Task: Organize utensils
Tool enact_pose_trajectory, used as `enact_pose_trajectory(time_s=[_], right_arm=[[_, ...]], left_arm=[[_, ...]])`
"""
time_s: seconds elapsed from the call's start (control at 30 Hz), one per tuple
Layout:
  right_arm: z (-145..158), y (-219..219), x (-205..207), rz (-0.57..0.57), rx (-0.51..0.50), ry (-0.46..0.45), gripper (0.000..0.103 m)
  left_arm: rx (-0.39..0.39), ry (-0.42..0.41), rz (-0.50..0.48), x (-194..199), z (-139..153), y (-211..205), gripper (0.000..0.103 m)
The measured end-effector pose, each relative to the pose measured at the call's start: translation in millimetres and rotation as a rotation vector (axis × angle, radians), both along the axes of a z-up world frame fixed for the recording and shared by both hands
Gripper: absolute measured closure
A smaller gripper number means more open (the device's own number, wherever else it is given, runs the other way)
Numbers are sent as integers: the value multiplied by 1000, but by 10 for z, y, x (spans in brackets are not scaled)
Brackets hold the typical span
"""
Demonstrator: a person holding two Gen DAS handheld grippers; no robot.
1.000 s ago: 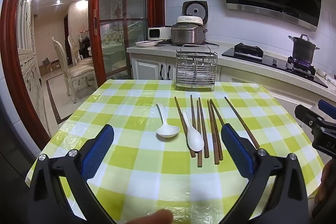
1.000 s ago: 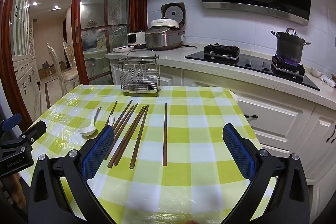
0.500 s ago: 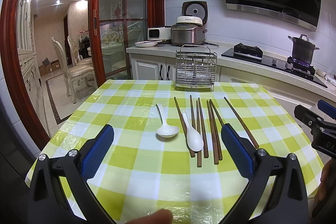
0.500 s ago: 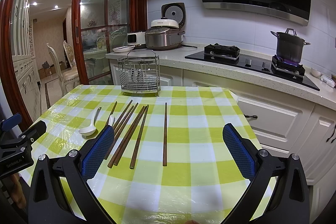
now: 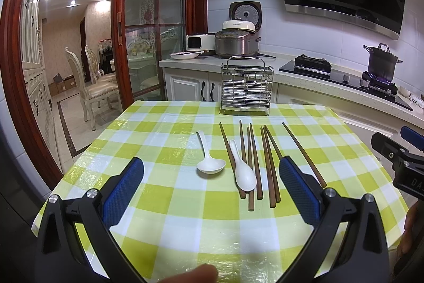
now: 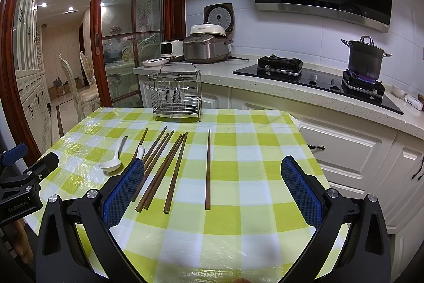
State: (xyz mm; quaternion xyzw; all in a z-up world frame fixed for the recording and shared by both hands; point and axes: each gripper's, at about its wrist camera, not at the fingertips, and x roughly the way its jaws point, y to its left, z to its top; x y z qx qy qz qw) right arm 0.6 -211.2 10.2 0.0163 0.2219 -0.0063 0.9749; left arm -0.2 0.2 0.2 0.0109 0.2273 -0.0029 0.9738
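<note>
Two white ceramic spoons lie on the green-checked tablecloth: one [image 5: 208, 158] alone to the left, the other [image 5: 243, 171] resting across several brown wooden chopsticks [image 5: 267, 163]. One chopstick [image 6: 208, 167] lies apart on the right. A wire utensil rack [image 5: 246, 88] stands upright at the table's far edge. My left gripper [image 5: 211, 188] hovers open above the near table edge, short of the spoons. My right gripper [image 6: 212, 188] is open too, with nothing between its blue pads; its left finger [image 6: 124, 188] hides the second spoon's bowl.
Behind the table runs a counter [image 6: 304, 86] with a rice cooker [image 6: 205, 47], a gas hob and a dark pot [image 6: 364, 60] over a lit flame. White cabinets [image 6: 341, 147] stand close on the right. A glass door and dining chairs [image 5: 92, 86] are at left.
</note>
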Motion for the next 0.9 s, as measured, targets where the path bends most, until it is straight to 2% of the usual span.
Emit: enact_pose_trajectory(time_s=[0.9], right_arm=[[2,5,-8,-1,-1,-2,6]], left_arm=[[1,-5,3,11,20,-8,4]])
